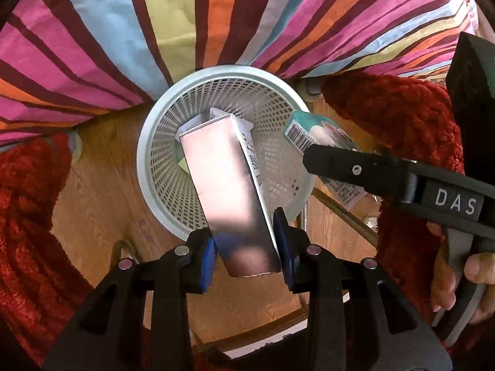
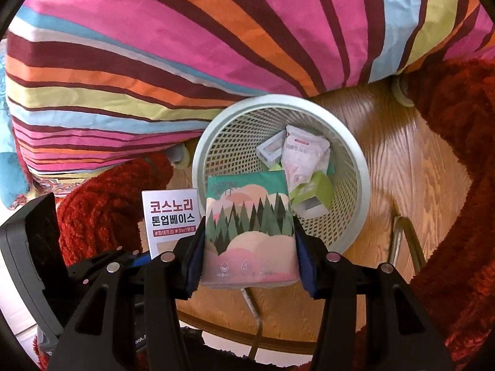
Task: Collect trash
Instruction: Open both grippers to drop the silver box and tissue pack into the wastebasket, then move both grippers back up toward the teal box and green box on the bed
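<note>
Right now both claws hang over a pale mesh wastebasket (image 1: pixel 173 167) standing on a wood floor, beside a striped bedcover (image 1: pixel 123 31) and a shaggy red rug (image 1: pixel 27 216).

To do the drop well, I would judge each item should be centred above the basket's mouth, clear of the rim, and released one at a time so the two do not collide. The tall box wants tipping further in first, since its lower end looks to sit outside the rim.

The left gripper (image 1: pixel 247 256) is clamped on a long carton (image 1: pixel 229 191) with a shiny plain face; its blue pads press both sides, and the carton's far end pokes over the basket opening.

The right gripper (image 2: pixel 247 266) is closed on a soft tissue pack (image 2: pixel 250 225) printed with green pine trees, held just above the near rim.

Inside the basket already lie a white pouch (image 2: pixel 303 154) and small green-and-white boxes (image 2: pixel 312 198).
</note>
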The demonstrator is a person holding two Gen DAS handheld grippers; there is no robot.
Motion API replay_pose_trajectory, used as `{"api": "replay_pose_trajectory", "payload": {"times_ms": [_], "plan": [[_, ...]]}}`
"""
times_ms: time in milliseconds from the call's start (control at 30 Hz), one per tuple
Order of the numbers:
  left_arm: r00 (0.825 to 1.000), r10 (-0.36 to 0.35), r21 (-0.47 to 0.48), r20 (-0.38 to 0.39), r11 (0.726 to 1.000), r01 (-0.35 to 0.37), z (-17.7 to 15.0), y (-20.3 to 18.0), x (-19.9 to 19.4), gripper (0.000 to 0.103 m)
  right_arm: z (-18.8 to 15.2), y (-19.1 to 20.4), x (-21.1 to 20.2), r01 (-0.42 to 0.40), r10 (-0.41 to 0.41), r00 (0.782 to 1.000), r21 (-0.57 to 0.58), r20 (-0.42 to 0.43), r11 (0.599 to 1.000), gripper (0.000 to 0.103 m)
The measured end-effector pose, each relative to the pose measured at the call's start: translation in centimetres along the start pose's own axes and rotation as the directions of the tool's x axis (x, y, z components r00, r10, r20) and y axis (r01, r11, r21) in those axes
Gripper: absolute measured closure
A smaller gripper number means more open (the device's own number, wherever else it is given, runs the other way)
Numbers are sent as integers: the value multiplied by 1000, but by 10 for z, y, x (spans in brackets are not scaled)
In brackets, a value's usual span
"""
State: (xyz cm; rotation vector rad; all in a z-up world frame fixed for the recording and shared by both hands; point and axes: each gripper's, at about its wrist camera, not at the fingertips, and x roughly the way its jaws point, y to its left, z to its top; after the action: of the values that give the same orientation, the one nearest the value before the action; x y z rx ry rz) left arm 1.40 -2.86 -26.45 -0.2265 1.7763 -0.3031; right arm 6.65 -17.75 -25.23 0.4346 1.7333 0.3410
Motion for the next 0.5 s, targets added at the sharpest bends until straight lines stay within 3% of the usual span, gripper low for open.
{"api": "replay_pose_trajectory", "payload": {"times_ms": [133,200,233,500], "plan": [[1000,13,-11,-25,1000,-13,3,2,5,62,2,-1,3,1,-1,1000,8,-15,1000,52],[999,25,-17,-46,1000,-26,4,2,8,46,2,-2,5,14,-13,1000,21,-24,1000,27],[998,36,-17,-51,999,-37,3,2,9,30,2,-3,6,22,-22,999,26,-26,999,17],[997,63,-6,-34,998,-63,3,0,6,29,3,-7,2,16,-16,1000,48,-9,999,16]]}}
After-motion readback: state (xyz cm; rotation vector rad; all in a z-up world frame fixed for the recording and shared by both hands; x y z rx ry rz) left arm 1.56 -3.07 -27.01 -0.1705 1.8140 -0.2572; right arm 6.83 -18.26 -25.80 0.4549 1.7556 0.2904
